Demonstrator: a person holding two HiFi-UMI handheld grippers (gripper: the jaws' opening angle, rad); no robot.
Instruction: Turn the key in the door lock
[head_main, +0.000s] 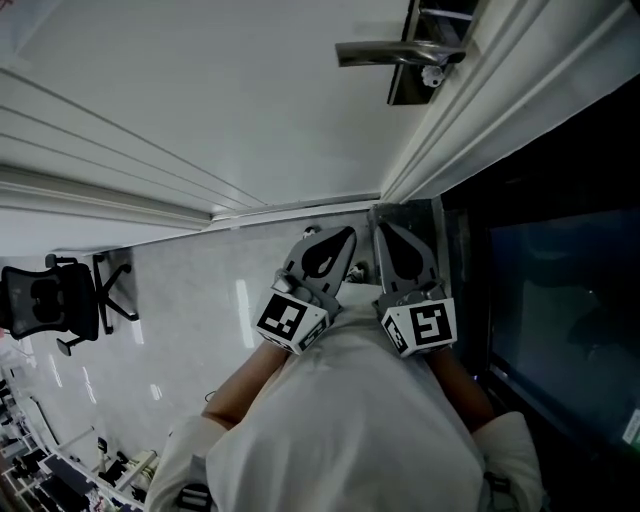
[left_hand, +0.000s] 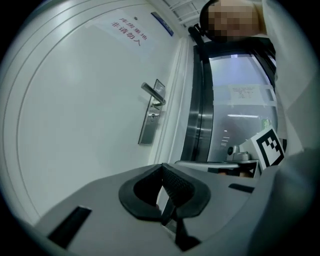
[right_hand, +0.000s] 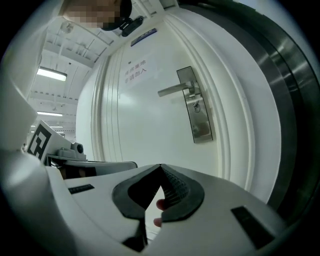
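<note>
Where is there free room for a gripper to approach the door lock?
Free: the bare door beside the lever handle; the floor between door and office chair. Crowded: left gripper and right gripper side by side at the person's chest.

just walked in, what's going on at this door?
A person stands facing a white door with a gripper in each hand. The left gripper and right gripper are both held low near the body, jaws together on nothing, well short of the door. The lever handle and the lock plate are untouched. Something small sits at the keyhole, probably the key, but it is too small to be sure. The turn has not started.
</note>
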